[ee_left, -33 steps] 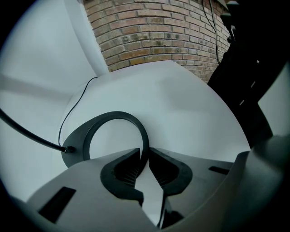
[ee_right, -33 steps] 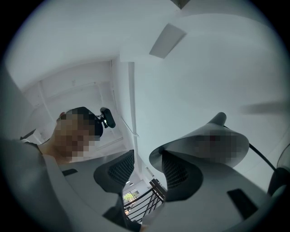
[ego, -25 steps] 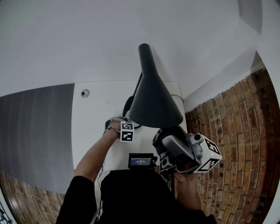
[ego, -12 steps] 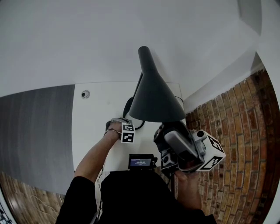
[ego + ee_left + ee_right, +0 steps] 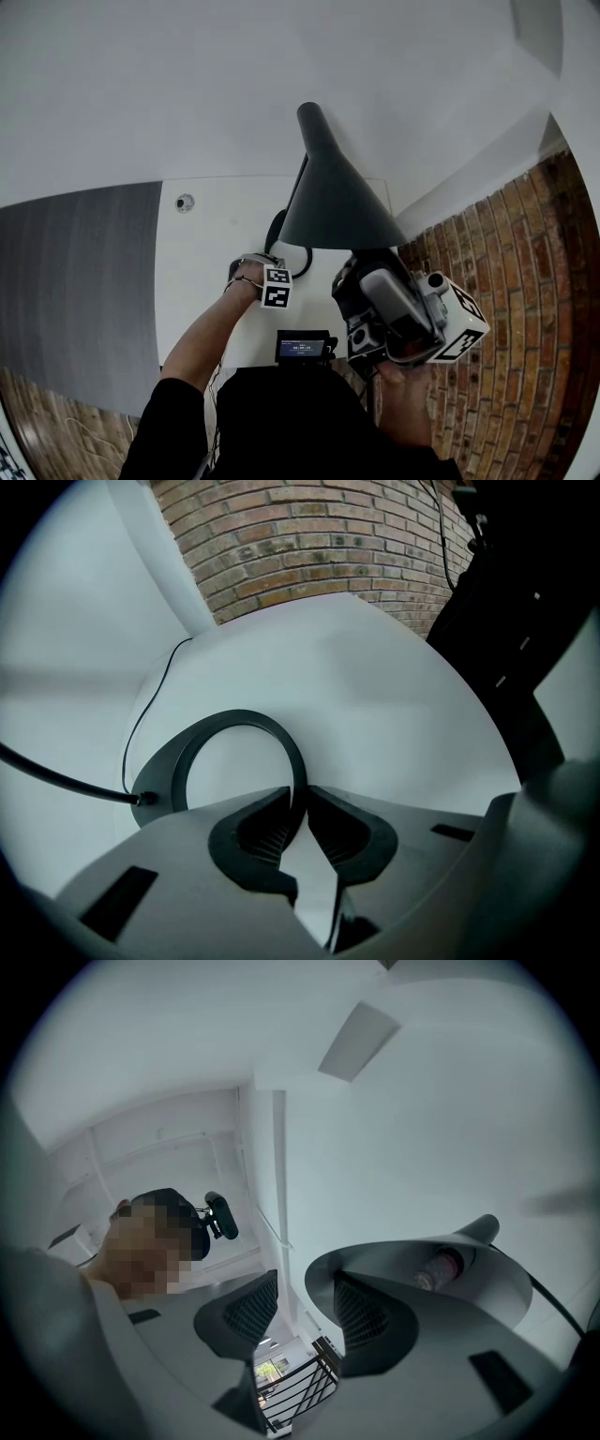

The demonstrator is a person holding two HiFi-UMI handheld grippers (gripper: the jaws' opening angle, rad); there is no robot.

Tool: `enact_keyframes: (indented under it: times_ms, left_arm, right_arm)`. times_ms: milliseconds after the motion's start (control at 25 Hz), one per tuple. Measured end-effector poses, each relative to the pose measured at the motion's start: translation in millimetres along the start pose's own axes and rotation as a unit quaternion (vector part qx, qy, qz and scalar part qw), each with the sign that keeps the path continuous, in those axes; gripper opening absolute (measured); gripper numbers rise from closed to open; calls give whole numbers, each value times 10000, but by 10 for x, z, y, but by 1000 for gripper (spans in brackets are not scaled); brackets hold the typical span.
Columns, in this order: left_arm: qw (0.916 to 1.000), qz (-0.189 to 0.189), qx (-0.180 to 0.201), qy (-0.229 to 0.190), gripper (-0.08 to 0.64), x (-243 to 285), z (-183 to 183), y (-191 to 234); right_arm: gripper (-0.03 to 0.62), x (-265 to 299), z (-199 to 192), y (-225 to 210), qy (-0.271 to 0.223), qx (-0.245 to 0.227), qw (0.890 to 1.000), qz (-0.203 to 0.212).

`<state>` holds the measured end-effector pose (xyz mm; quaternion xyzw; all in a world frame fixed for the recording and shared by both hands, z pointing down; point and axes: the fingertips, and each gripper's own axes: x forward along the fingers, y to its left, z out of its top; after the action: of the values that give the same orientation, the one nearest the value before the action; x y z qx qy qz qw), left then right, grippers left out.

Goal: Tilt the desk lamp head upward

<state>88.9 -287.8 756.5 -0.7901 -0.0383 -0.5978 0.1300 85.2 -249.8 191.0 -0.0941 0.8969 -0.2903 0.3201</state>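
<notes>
The left gripper points steeply down, its jaws narrowed to a pinch on the right side of the lamp's ring-shaped base, which lies flat on the white desk. The right gripper tilts upward under the dark cone-shaped lamp shade; its jaws stand apart with the shade's lower rim between them, and a gap shows at the left pad. The desk sits in a corner of white wall, with brickwork to the right and a grey panel to the left. A black cord plugs into the base's left end.
</notes>
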Motion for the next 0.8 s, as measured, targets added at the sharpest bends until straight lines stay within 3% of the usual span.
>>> enact_keyframes:
  times_ms: [800]
  left_arm:
    - [9999,-35,38,88,51,7,-3,-10]
  right_arm:
    - [184,-51,-5,34,-76,-90,9999,-11]
